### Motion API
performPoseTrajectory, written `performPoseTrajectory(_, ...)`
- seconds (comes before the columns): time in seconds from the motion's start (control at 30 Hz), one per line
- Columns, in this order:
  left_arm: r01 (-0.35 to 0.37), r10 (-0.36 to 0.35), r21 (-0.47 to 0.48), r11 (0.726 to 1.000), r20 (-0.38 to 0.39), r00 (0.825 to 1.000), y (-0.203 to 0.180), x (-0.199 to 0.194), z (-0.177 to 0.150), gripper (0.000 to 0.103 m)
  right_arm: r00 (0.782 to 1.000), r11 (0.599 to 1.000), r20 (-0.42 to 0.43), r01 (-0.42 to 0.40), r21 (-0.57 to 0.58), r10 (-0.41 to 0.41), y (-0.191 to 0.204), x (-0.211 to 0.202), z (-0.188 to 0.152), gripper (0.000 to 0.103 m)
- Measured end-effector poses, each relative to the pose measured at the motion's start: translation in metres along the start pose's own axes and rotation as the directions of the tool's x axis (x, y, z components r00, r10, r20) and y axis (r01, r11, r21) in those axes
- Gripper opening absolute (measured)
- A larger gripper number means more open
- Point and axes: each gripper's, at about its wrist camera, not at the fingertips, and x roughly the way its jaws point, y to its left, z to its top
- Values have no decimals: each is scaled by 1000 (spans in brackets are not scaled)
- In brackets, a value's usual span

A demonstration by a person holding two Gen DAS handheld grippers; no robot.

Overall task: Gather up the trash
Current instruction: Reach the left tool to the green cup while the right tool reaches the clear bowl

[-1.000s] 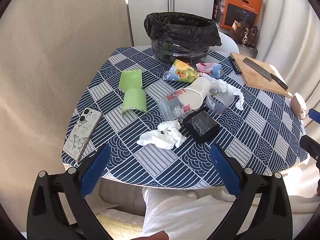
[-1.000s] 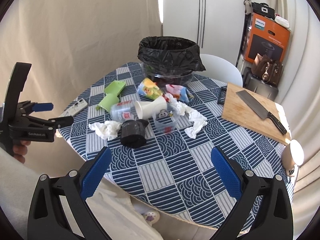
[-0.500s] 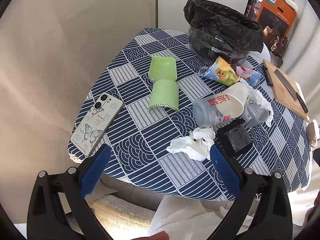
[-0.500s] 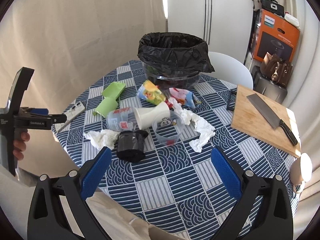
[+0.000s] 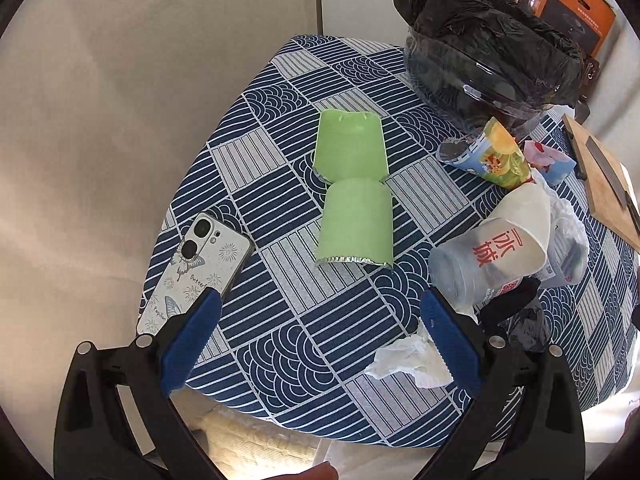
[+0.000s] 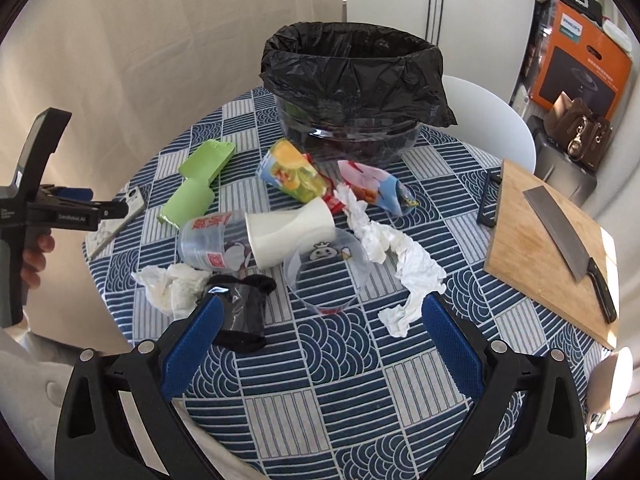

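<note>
Blue-and-white patterned cloth covers the bench (image 5: 280,312), with a beige curtain behind and the black-lined bin (image 5: 488,52) at its far side. From the left wrist view, the left tool (image 5: 320,332) hangs over the near edge with its blue jaws spread wide and nothing between them; straight ahead lies the folded green wrapper (image 5: 354,200), well short of the bin, and just beside the left jaw sits a phone (image 5: 196,268) in a butterfly case (not trash, in my judgement). Close by the right jaw are a crumpled tissue (image 5: 408,360) and a tipped clear cup (image 5: 492,260). From the right wrist view, the right tool (image 6: 320,332) is likewise open and empty, above the bench's near side; a black cup (image 6: 244,312) lies on its side by its left jaw, a clear tub (image 6: 328,272) stands ahead, and a long tissue (image 6: 400,264) trails near its right jaw. Off to the right a cleaver (image 6: 568,236) rests on a cutting board (image 6: 520,248). The risk I see: the left tool closing too far left could nudge the phone off the edge, or a loose pinch could let the limp wrapper slip free.
</note>
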Motion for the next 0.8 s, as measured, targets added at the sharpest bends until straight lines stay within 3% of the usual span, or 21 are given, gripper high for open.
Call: performPoseTrajectory(0.8, 10, 6, 95, 995, -162, 987, -26, 94, 42, 97, 972, 997, -235, -42, -58, 27, -6, 112, 30, 95)
